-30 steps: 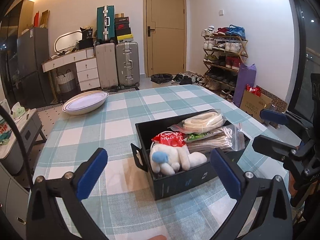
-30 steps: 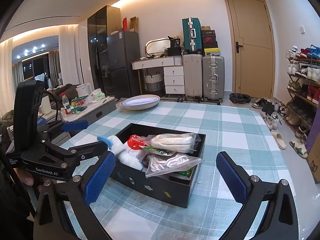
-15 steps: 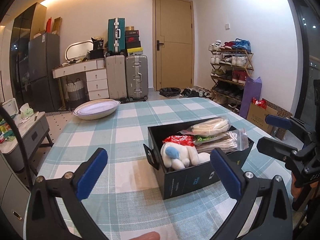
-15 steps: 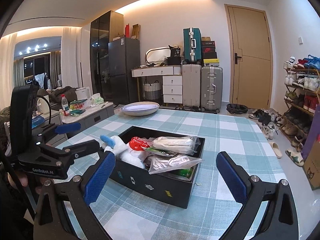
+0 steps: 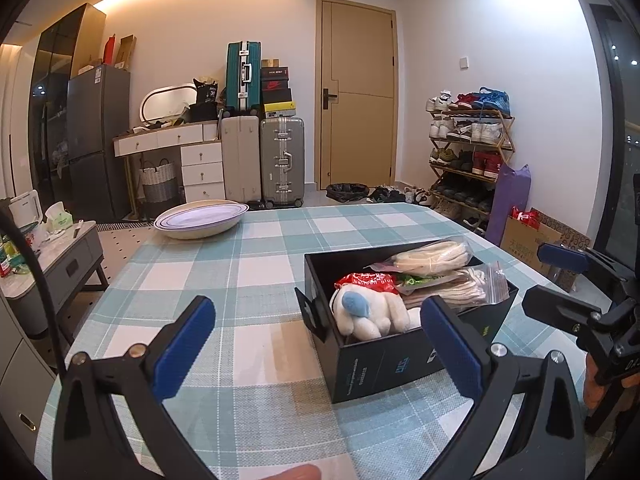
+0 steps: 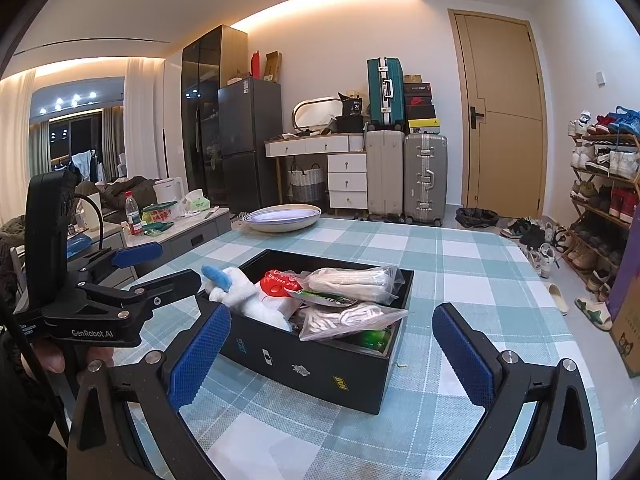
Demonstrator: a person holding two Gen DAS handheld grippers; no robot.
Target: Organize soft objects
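A black box point(image 5: 384, 364) point(image 6: 304, 360) stands on the checked table. In it lie a white plush toy with a blue ear point(image 5: 368, 314) point(image 6: 244, 290), a red packet point(image 5: 366, 280) point(image 6: 280, 280) and clear bags of cream cloth items point(image 5: 434, 256) point(image 6: 348, 280). My left gripper point(image 5: 320, 348) is open and empty, raised in front of the box. My right gripper point(image 6: 332, 348) is open and empty, on the box's other side. Each gripper shows in the other's view: the right one point(image 5: 560, 280), the left one point(image 6: 156, 268).
A white bowl with a purple rim point(image 5: 200, 218) point(image 6: 284, 214) sits at the table's far edge. Suitcases point(image 5: 280, 160), a door, a shoe rack point(image 5: 468, 152) and a side table point(image 6: 168, 224) stand around the room. The table's edges are close on both sides.
Both grippers have pulled back and tilted up, so the box sits lower and farther off in both views. Both stay open. The things in the box have not moved.
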